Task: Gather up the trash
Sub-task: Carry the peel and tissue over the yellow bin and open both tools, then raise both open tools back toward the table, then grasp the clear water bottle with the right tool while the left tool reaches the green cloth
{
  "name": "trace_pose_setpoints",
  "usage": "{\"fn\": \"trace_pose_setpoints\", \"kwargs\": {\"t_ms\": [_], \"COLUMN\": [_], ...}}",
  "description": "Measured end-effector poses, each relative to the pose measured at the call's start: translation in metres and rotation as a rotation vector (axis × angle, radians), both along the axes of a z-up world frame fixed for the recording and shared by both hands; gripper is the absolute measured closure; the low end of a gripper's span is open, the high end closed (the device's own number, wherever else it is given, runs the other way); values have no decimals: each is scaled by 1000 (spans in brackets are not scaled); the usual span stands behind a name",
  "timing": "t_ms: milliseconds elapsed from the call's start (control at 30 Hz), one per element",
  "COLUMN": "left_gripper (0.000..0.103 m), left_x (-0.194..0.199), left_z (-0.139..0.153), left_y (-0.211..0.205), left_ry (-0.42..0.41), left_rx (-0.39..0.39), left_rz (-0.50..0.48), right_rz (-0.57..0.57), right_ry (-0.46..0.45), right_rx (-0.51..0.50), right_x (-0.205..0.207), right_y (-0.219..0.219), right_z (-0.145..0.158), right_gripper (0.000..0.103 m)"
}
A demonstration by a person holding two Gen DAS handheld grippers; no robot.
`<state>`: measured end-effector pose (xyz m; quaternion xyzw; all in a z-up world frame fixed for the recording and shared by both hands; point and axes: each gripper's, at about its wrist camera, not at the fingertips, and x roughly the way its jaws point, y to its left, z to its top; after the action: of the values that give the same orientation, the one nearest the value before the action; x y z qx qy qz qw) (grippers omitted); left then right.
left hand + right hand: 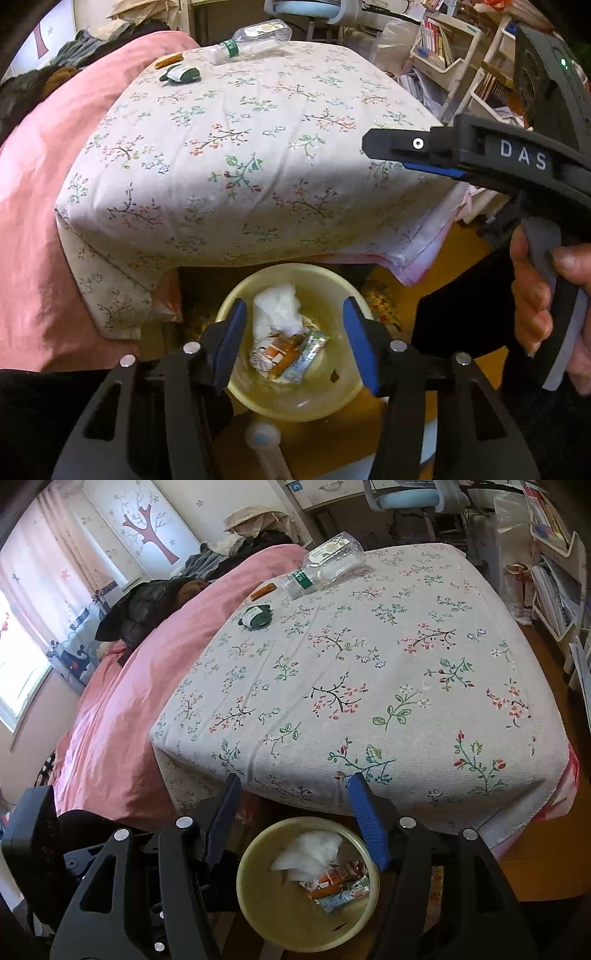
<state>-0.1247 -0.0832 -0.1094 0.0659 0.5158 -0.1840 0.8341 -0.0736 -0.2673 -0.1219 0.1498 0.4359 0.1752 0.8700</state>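
A yellowish bin [236, 391] [258, 915] stands on the floor at the foot of the floral-covered bed [240, 147] [369, 664]. It holds white tissue [277, 306] [314, 849] and snack wrappers [288, 354] [340, 886]. My left gripper [293, 314] is open and empty above the bin. My right gripper [293, 786] is open and empty above the bin's far rim; it also shows from the side in the left wrist view [402, 153]. On the bed's far end lie a clear plastic bottle [255, 38] [328, 563], a green wrapper [181, 72] [256, 616] and an orange wrapper [168, 61] [263, 590].
A pink duvet [44, 221] [147, 686] covers the bed's left side, with dark clothes [147, 605] piled at its far end. Shelves with books [443, 48] [554, 572] stand to the right, a blue chair [413, 494] beyond the bed. The floor is orange-brown wood [546, 849].
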Motion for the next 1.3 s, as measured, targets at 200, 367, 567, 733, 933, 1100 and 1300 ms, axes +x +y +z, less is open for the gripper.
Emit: {"fn": "trace_pose_setpoints", "kwargs": {"t_ms": [200, 367, 567, 733, 933, 1100, 1300], "left_gripper": [36, 25, 19, 19, 18, 16, 16], "left_x": [1, 4, 14, 40, 89, 137, 198], "left_z": [6, 18, 27, 39, 54, 55, 51], "left_y": [2, 12, 30, 42, 60, 71, 78], "left_ry": [-68, -165, -223, -242, -244, -195, -158], "left_rx": [15, 15, -22, -55, -89, -111, -136], "left_rz": [38, 112, 230, 323, 386, 401, 448], "right_rz": [-2, -2, -3, 13, 27, 18, 18], "right_ry": [6, 7, 6, -2, -20, -27, -88], "right_rx": [-7, -14, -19, -51, -69, -61, -114], "right_x": [0, 0, 1, -1, 10, 51, 127], "right_y": [2, 3, 3, 11, 18, 21, 29], "right_z": [-2, -4, -5, -3, 4, 17, 40], "right_gripper": [44, 39, 35, 34, 34, 31, 29]}}
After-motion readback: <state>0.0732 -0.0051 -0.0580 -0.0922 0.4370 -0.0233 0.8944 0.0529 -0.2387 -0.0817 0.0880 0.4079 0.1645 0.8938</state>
